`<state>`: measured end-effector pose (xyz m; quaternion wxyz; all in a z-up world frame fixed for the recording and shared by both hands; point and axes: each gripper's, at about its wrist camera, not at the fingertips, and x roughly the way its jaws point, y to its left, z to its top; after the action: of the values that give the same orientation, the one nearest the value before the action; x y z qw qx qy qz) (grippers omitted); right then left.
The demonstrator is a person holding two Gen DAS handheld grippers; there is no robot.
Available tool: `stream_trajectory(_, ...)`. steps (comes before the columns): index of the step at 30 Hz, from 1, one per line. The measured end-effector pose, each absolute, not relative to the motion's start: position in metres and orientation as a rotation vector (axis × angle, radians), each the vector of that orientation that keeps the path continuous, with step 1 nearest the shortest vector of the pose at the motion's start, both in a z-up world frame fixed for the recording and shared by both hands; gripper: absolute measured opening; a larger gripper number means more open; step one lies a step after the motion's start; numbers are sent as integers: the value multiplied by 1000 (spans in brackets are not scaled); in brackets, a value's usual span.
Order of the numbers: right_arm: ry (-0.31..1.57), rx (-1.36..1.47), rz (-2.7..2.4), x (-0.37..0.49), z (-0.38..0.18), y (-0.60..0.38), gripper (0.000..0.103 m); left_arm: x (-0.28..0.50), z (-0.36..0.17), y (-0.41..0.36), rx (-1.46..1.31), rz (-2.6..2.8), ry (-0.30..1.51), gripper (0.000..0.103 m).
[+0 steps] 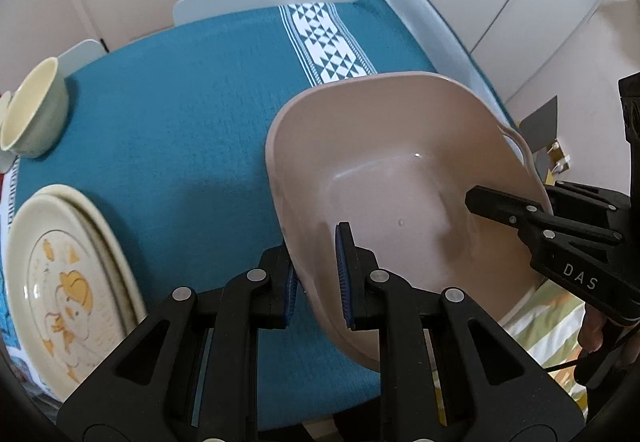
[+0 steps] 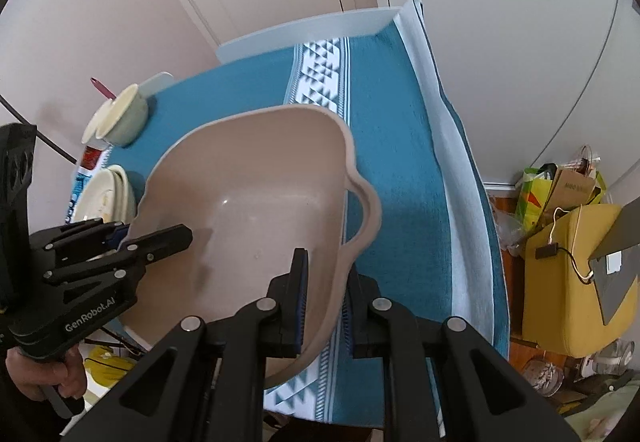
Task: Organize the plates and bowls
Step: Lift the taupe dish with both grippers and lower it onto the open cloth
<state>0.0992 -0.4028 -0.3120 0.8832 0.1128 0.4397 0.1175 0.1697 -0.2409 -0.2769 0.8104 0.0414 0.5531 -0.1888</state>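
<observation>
While both tongs were clamped on opposite walls of the beige basin [image 1: 400, 177], left tongs [image 1: 318, 278] and right tongs [image 2: 324, 302], it hung tilted over the teal counter [image 1: 180, 113], with plates [image 1: 60, 282] and bowl [image 1: 32, 113] off on the left tongs' side.

Cloth [image 1: 180, 89] centre free; plates [image 1: 68, 282], bowl [image 1: 34, 109] left.
</observation>
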Motion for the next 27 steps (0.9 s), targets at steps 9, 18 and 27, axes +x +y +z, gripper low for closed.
stream_trajectory(9,915,260,255,106,-327,-409,14,177,-290,-248,119,-418,1202,29)
stream_trajectory(18,920,275,254,106,-334,-412,14,180,-285,-250,134,-411,1182,61)
stream_trajectory(27,861,292,234,86,-316,-429,19,174,-269,-242,132,-401,1170,61)
